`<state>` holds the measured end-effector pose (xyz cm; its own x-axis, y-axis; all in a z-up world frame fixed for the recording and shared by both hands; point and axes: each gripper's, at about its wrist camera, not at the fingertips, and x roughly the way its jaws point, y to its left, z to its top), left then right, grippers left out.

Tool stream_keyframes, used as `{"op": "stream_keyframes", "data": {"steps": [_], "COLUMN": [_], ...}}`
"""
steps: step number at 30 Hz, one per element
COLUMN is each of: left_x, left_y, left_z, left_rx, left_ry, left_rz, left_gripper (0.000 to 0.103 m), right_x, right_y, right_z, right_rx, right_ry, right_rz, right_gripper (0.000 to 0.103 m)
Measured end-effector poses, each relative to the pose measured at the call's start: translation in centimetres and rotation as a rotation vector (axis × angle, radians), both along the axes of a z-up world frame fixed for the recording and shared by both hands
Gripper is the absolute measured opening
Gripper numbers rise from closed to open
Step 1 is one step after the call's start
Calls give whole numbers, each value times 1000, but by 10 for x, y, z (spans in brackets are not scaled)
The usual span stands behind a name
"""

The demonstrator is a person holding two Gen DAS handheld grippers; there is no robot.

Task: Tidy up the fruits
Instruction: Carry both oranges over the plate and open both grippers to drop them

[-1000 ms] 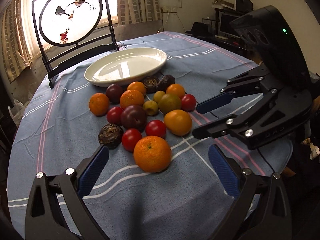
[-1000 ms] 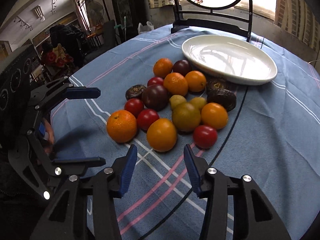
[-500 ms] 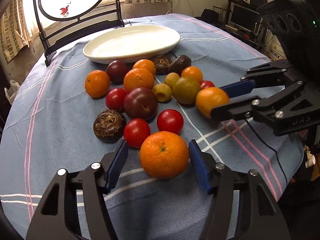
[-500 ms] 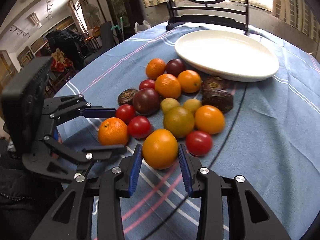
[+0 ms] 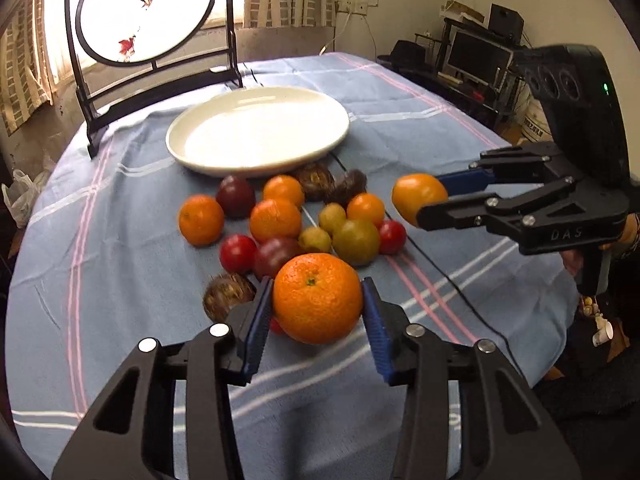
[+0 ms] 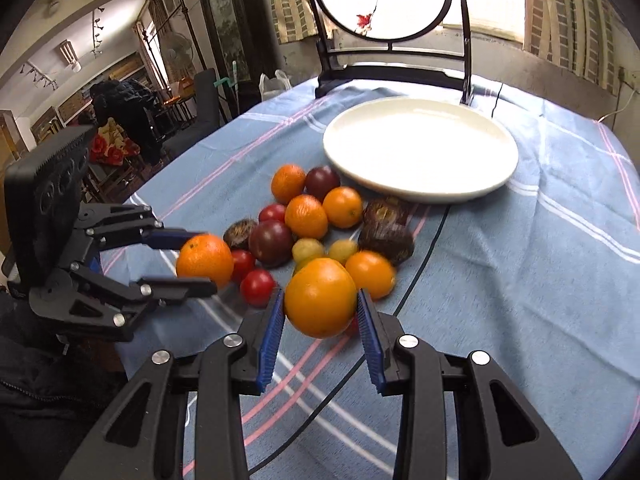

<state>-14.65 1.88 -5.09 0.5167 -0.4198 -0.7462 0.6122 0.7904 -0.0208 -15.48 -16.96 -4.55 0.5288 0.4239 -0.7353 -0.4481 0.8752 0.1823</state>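
Note:
My left gripper (image 5: 317, 300) is shut on a large orange (image 5: 317, 297) and holds it above the cloth; it also shows in the right wrist view (image 6: 205, 260). My right gripper (image 6: 320, 300) is shut on a smooth yellow-orange fruit (image 6: 321, 297), lifted off the table; it shows at the right of the left wrist view (image 5: 418, 198). A pile of several fruits (image 5: 276, 220) lies on the blue cloth: oranges, red tomatoes, dark plums, small green fruits, dark brown ones. An empty white plate (image 5: 258, 132) sits just behind the pile (image 6: 420, 152).
A black stand with a round painted panel (image 5: 146, 12) stands behind the plate at the table's far edge. A thin black cable (image 6: 424, 264) runs across the blue striped tablecloth (image 5: 120, 272). Room furniture surrounds the round table.
Both grippers have closed on their fruit and lifted them off the cloth: the left with the large orange, the right with the yellow-orange fruit.

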Motion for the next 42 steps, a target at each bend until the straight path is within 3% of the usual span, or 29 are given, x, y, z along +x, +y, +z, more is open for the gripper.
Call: {"op": "stream_keyframes", "data": {"steps": [5, 8, 12, 16, 19, 28, 29, 30, 32, 42], "left_x": [54, 98, 151, 187, 206, 227, 227, 227, 226, 199], "left_y": [-15, -27, -42, -54, -55, -58, -57, -58, -57, -59], "left_z": [56, 70, 57, 24, 7, -16, -16, -16, -12, 8], "left_rx": [-42, -56, -27, 78, 84, 115, 114, 117, 110, 114], "left_ry": [-141, -155, -102, -75, -24, 2, -8, -19, -39, -106], "left_rz": [81, 133, 220, 275, 286, 328, 334, 340, 345, 344], "left_gripper": [43, 43, 43, 43, 43, 47, 58, 71, 77, 77], "right_x": [33, 61, 106, 149, 175, 212, 213, 215, 215, 181], "right_y": [-14, -21, -26, -29, -23, -16, -16, -15, -15, -16], "right_z": [38, 57, 60, 46, 27, -4, -6, -7, -7, 24], "right_rx": [29, 63, 62, 87, 86, 56, 52, 49, 47, 41], "right_ry": [-122, -175, -199, -147, -100, -27, -28, -28, -39, -121], "right_rz": [-71, -117, -183, -217, -228, -239, -241, -245, -252, -238], "right_gripper": [37, 37, 37, 37, 37, 39, 40, 49, 52, 60]}}
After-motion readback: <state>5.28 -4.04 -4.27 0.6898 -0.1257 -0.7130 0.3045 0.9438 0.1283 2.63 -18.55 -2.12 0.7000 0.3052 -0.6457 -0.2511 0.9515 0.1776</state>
